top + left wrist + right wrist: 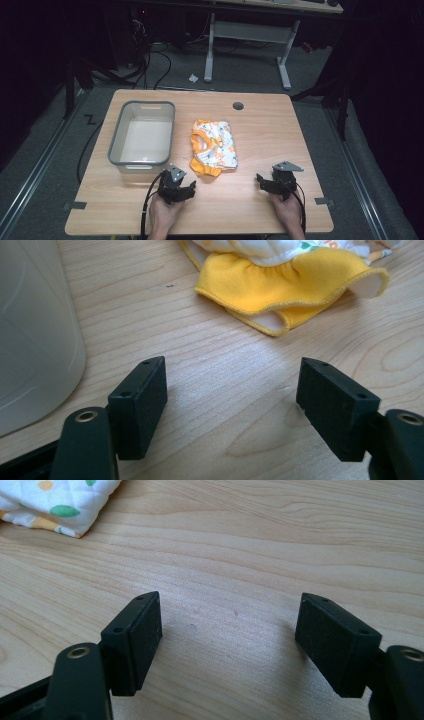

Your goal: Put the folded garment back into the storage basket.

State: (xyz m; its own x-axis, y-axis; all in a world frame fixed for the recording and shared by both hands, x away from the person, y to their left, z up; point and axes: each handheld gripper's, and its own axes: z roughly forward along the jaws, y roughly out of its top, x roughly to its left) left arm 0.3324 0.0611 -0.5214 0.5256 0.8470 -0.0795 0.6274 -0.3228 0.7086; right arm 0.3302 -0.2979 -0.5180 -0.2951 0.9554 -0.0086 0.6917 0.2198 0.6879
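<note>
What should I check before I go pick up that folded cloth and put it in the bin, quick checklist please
1. Left gripper open, holding nothing: ok.
2. Right gripper open, holding nothing: ok.
3. Folded cloth lies free on the table, touching neither gripper: ok.
4. Grey bin is upright and looks empty: ok.
5. Yellow ruffled edge lies just ahead of the left gripper, nothing in between: ok.
6. Whether the cloth will stay folded when lifted: cannot tell.

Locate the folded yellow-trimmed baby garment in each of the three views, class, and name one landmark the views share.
High view: table centre, right of the grey tub, garment.
Left gripper view: top right, yellow ruffle nearest the jaws.
Right gripper view: top left corner, white quilted edge.
Shared landmark: the light wooden tabletop.
</note>
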